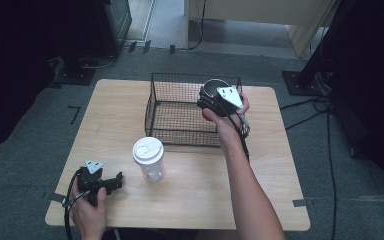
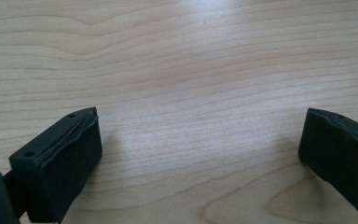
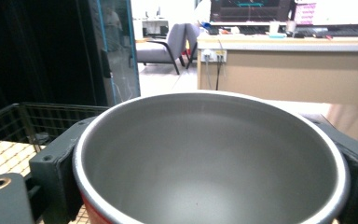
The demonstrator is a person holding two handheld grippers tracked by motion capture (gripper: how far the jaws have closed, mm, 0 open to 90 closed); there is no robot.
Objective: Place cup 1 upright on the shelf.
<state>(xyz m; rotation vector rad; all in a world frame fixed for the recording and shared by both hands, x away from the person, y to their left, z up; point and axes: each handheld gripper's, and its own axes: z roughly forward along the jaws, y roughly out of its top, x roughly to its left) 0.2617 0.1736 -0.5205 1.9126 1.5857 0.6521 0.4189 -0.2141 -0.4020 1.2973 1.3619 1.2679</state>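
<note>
Your right tongs (image 1: 211, 95) pinch a metal cup (image 1: 215, 88) w/ red outer wall, one jaw each side, held upright over the far right corner of the wire basket (image 1: 180, 127). Your left tongs (image 1: 116, 181) rest spread wide, low over the counter (image 1: 190, 195), near its front left edge. Lidded plastic cup (image 1: 148, 159) stands btw. them, in front of the basket.

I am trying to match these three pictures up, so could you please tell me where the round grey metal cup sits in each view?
High view: the round grey metal cup is right of centre, held by the right claw above the black wire basket.
Right gripper view: the cup spans the lower frame, between the jaws.
Left gripper view: bare light wooden table.
Shared landmark: the basket, at that view's left edge.
</note>
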